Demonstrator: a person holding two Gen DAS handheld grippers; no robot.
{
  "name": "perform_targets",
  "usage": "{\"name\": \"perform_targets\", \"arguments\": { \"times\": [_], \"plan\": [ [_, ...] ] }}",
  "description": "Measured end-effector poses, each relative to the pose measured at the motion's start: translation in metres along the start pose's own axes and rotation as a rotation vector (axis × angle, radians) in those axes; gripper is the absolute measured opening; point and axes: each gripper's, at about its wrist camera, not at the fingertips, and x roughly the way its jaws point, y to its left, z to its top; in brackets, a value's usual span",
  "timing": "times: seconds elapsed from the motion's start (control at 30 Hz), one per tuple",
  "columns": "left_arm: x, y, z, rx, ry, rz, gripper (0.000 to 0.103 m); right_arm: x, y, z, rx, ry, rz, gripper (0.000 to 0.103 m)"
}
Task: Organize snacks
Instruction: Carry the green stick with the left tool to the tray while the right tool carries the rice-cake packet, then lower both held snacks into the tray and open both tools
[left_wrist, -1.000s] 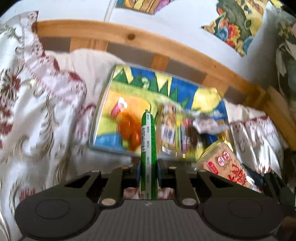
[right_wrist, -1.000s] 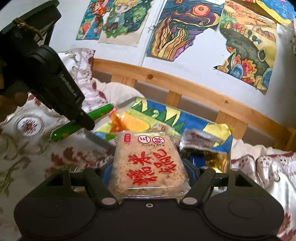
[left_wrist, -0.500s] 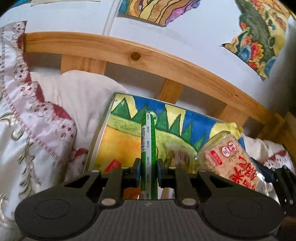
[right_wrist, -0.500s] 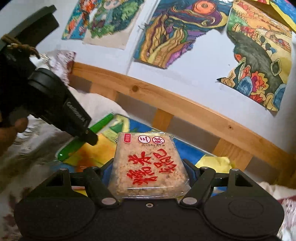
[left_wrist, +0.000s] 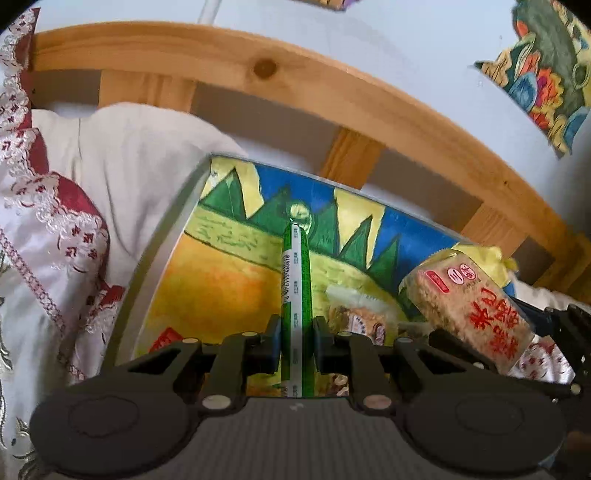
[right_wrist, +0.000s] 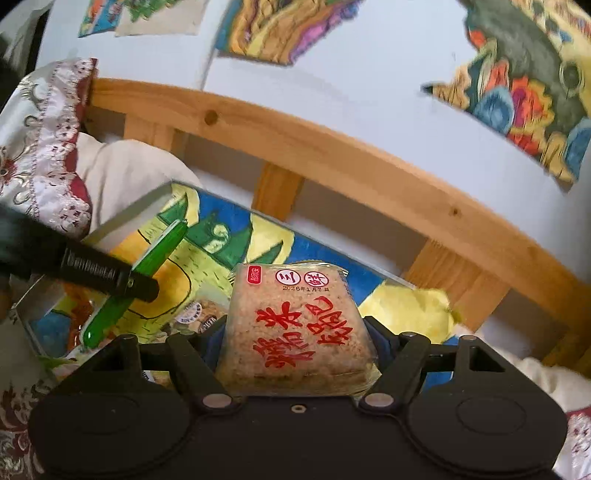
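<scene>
My left gripper (left_wrist: 296, 334) is shut on a green stick snack (left_wrist: 296, 280) and holds it over a colourful painted box (left_wrist: 229, 280) on the bed. In the right wrist view the same stick (right_wrist: 147, 266) and the left gripper (right_wrist: 142, 286) show at the left, over the box (right_wrist: 218, 236). My right gripper (right_wrist: 295, 332) is shut on a clear-wrapped rice cake with red characters (right_wrist: 295, 328), just above the box's right part. The rice cake (left_wrist: 469, 310) also shows at the right of the left wrist view. Small wrapped snacks (left_wrist: 354, 321) lie inside the box.
A wooden bed rail (left_wrist: 332, 96) runs behind the box, under a white wall with paintings (right_wrist: 524, 74). A white pillow (left_wrist: 129, 158) and an embroidered red-and-white quilt (left_wrist: 40, 229) lie left of the box. A yellow wrapper (right_wrist: 410, 306) lies at the box's right end.
Both grippers have moved forward and lower toward the box, each still holding its snack. The box now fills more of both views.
</scene>
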Motion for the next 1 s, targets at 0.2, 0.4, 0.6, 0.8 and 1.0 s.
{"name": "perform_targets", "arguments": {
  "times": [0.2, 0.4, 0.6, 0.8, 1.0],
  "plan": [
    [0.011, -0.001, -0.006, 0.005, 0.028, 0.009, 0.019, 0.011, -0.001, 0.002, 0.010, 0.037, 0.012, 0.076],
    [0.011, -0.001, -0.006, 0.012, 0.029, 0.004, 0.019, 0.016, -0.004, 0.006, 0.026, 0.052, 0.021, 0.076],
    [0.013, -0.003, -0.009, 0.014, 0.033, 0.004, 0.019, 0.016, -0.006, 0.001, 0.047, 0.047, 0.017, 0.077],
    [0.015, -0.005, -0.011, 0.026, 0.044, 0.002, 0.019, 0.016, -0.007, -0.002, 0.055, 0.042, 0.010, 0.079],
    [0.013, -0.003, -0.010, 0.014, 0.037, -0.004, 0.022, 0.016, -0.008, -0.007, 0.058, 0.044, -0.002, 0.080]
  ]
}}
